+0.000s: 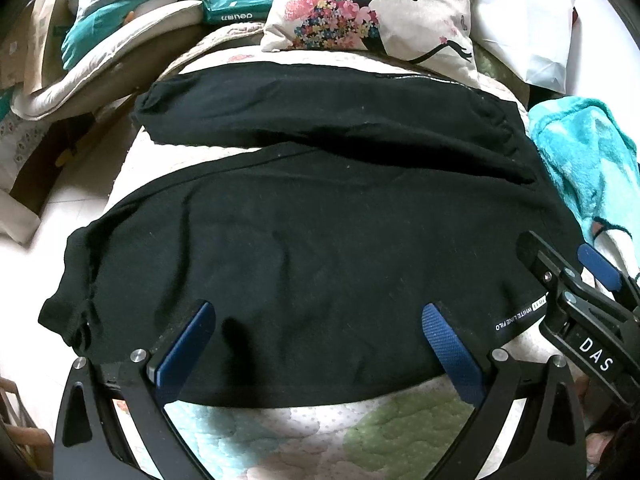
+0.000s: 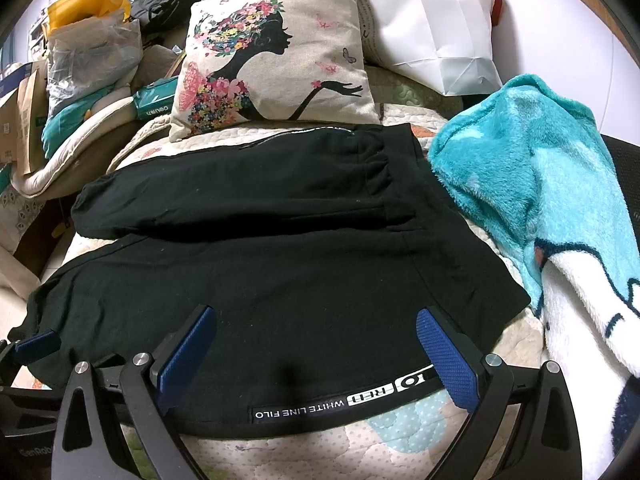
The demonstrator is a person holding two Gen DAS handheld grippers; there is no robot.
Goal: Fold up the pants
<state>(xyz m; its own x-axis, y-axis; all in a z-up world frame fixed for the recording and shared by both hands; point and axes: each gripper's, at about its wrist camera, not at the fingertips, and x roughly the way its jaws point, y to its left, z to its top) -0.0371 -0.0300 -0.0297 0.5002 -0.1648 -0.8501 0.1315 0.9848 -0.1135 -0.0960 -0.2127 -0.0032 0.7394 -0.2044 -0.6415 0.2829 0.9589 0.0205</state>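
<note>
Left wrist view: nearest the lens, the left gripper (image 1: 318,320) w/ blue-padded fingers (image 1: 182,356) spread wide, nothing between them, tips over the near edge of black pants (image 1: 304,248). Can't tell if the pads touch the cloth. At the right edge of this view the right gripper (image 1: 560,256) comes in at an angle, black w/ a "DAS" label, beside the pants' white-lettered strip (image 1: 518,314).

The pants lie flat on a quilted bedspread (image 1: 320,428) w/ pale green, blue and cream patches. Two legs run side by side across the bed, cuffs to the left, waist to the right; a thin gap of quilt shows between the legs toward the cuff end.

Right wrist view: the right gripper (image 2: 316,328) also wide, holding nothing, tips over the near pant leg, just above the strip (image 2: 340,400) reading "WHITE LINE FILO" upside down. One blue pad of the left gripper (image 2: 38,342) peeks in at far left, by the near cuff.

Right of the pants, touching the waist area, a fluffy teal and white blanket (image 2: 532,184). Behind the far leg, a cushion (image 2: 276,52) printed w/ a black silhouette of a woman w/ flowers leans upright. Behind that, a white paper bag (image 2: 436,20). Far left: a green packet (image 2: 154,100), plastic bags (image 2: 88,52), misc. clutter.
</note>
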